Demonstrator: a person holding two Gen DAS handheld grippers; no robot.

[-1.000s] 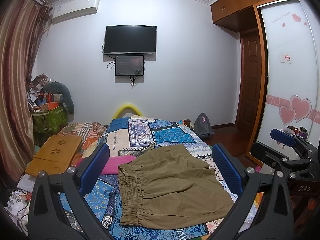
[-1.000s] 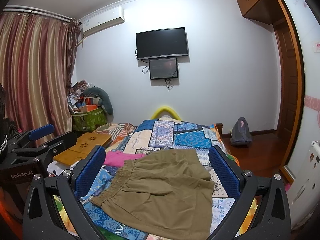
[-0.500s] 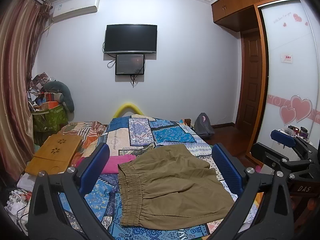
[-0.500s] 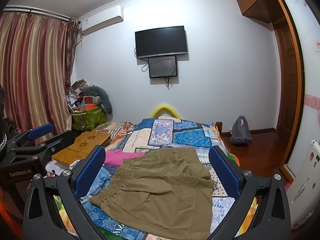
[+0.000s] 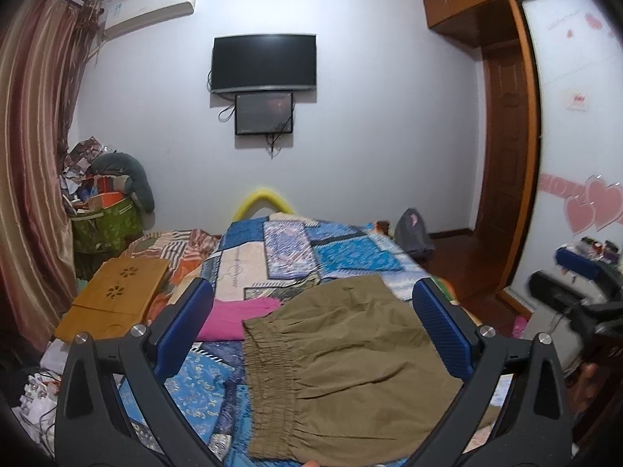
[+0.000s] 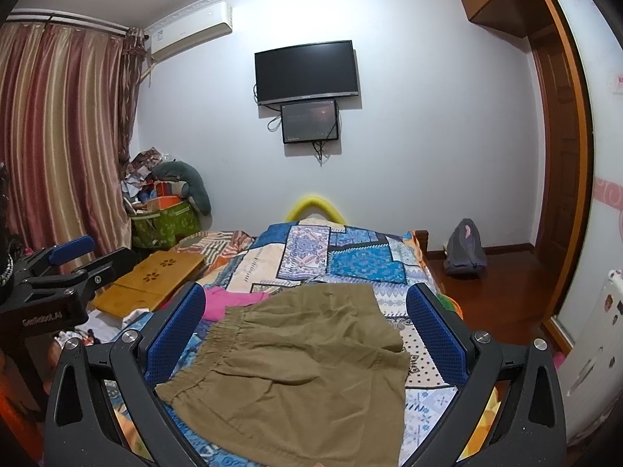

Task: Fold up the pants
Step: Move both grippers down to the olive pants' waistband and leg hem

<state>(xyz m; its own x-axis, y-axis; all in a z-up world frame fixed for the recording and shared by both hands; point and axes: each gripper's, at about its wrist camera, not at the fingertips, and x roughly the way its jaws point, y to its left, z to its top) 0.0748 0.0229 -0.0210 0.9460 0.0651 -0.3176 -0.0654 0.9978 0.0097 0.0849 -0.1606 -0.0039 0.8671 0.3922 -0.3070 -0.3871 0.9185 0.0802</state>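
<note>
Olive-brown pants (image 5: 350, 366) lie folded over on the patchwork bedspread (image 5: 296, 253), elastic waistband to the left. In the right wrist view the same pants (image 6: 296, 362) spread across the near end of the bed. My left gripper (image 5: 311, 330) hovers above them, open, blue pads wide apart with nothing between. My right gripper (image 6: 303, 334) is also open and empty above the pants. The right gripper (image 5: 576, 276) shows blurred at the right edge of the left wrist view; the left gripper (image 6: 70, 268) shows at the left of the right wrist view.
A pink garment (image 5: 237, 317) lies left of the pants. A wooden lap desk (image 5: 113, 295) sits at the bed's left side, near a green bin (image 5: 105, 225) of clutter and curtains. A grey backpack (image 6: 465, 249) rests on the floor; a wardrobe (image 5: 576, 136) stands right.
Both grippers have shifted slightly; the left view has turned a little to the right, and the right gripper appears motion-blurred. The pants have not moved.
</note>
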